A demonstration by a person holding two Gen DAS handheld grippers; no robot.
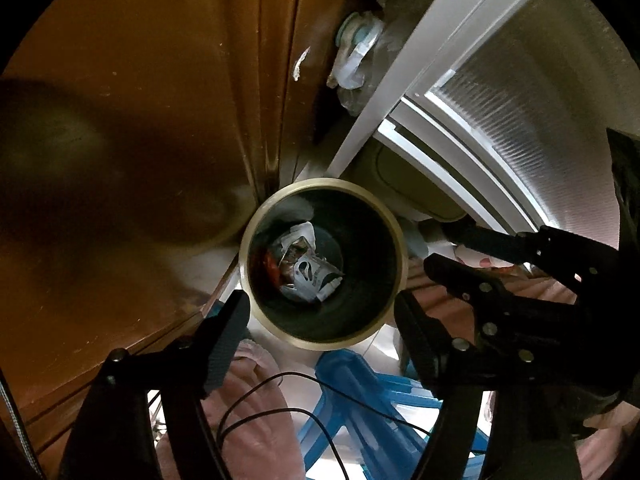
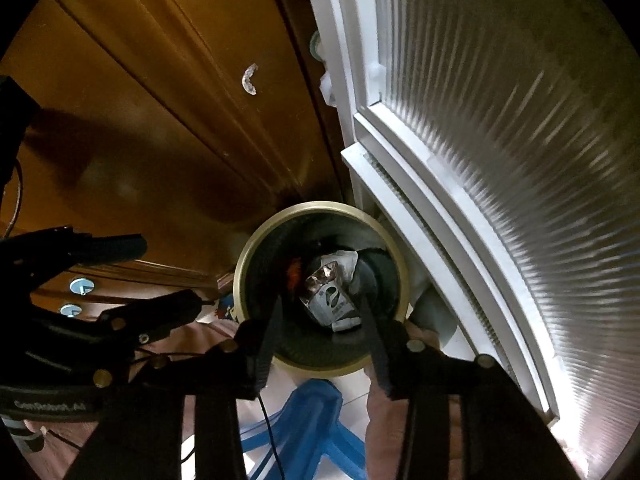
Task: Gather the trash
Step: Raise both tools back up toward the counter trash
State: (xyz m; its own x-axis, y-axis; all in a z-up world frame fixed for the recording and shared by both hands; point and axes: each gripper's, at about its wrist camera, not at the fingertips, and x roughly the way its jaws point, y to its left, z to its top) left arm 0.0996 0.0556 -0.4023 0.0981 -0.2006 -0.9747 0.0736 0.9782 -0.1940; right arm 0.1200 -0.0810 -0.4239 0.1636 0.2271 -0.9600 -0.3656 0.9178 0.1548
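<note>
Spread claw (image 2: 320,312) above upright bin (image 2: 256,248)

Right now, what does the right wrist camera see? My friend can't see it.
A round trash bin with crumpled wrappers inside sits between a brown wooden door and a white glass door. The right hand-held gripper is open above it.

The bin (image 1: 324,264) has a dull brass-like rim and dark matt inside holding crumpled glossy wrappers (image 1: 308,272), beside a glossy wooden door (image 2: 160,120), ribbed frosted glass (image 2: 500,140) and smooth blue plastic hangers (image 1: 360,412).
</note>
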